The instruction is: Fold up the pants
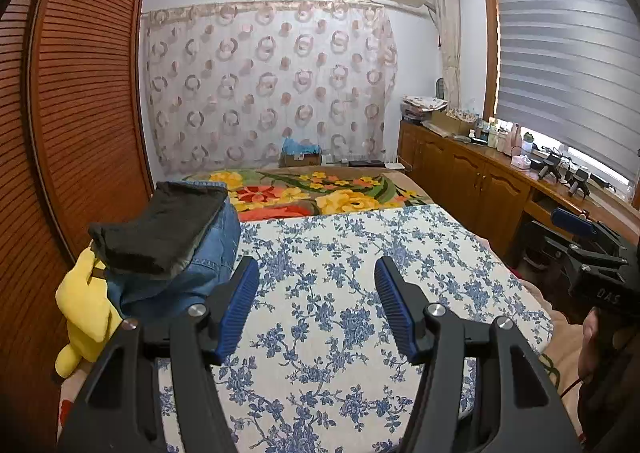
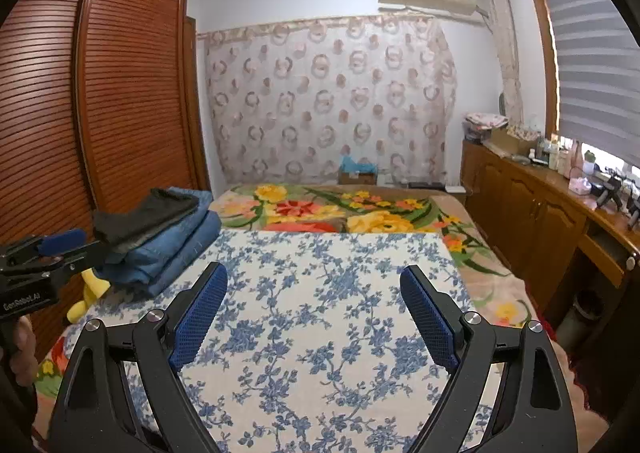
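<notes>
A pile of folded pants lies at the left edge of the bed: a dark grey pair point(image 1: 160, 229) on top of folded blue jeans point(image 1: 208, 253). The pile also shows in the right wrist view, dark pair point(image 2: 148, 219) over jeans point(image 2: 176, 249). My left gripper point(image 1: 316, 277) is open and empty above the blue-flowered white cloth point(image 1: 352, 293), just right of the pile. My right gripper point(image 2: 314, 285) is open and empty over the same cloth point(image 2: 320, 333). Each gripper shows at the edge of the other's view: the right one point(image 1: 592, 253) and the left one point(image 2: 44, 253).
A yellow plush toy point(image 1: 86, 313) lies by the pile at the bed's left edge. A louvered wooden wardrobe point(image 1: 80, 93) stands left. A wooden cabinet point(image 1: 480, 173) with bottles runs along the right under the window. A bright floral blanket point(image 1: 320, 193) covers the far bed.
</notes>
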A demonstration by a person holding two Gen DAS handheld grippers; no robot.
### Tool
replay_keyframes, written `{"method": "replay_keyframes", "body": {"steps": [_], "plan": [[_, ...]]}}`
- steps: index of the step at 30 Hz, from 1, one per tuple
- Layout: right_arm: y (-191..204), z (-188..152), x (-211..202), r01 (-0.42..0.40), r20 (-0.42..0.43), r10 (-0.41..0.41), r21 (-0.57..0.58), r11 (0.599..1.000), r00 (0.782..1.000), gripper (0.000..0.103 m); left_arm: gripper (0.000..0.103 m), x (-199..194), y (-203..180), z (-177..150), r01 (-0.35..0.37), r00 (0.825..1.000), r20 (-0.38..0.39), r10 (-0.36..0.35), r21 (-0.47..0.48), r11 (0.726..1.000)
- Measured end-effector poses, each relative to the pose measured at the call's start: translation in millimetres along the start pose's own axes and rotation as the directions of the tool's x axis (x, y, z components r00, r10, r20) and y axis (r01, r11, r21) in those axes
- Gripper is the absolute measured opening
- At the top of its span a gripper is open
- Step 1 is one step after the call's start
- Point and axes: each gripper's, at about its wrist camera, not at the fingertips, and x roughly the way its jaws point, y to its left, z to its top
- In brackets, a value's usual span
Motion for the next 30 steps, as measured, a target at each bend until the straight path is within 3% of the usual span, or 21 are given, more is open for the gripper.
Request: {"method": "replay_keyframes", "body": {"steps": [30], "plan": [[1.2, 1.3, -7.3, 0.029, 0.010, -0.029, 0.000, 1.000, 1.000, 0.090, 0.060, -4.4, 1.4, 0.9, -0.008, 1.000, 0.009, 0.008, -0.001, 1.000]]}}
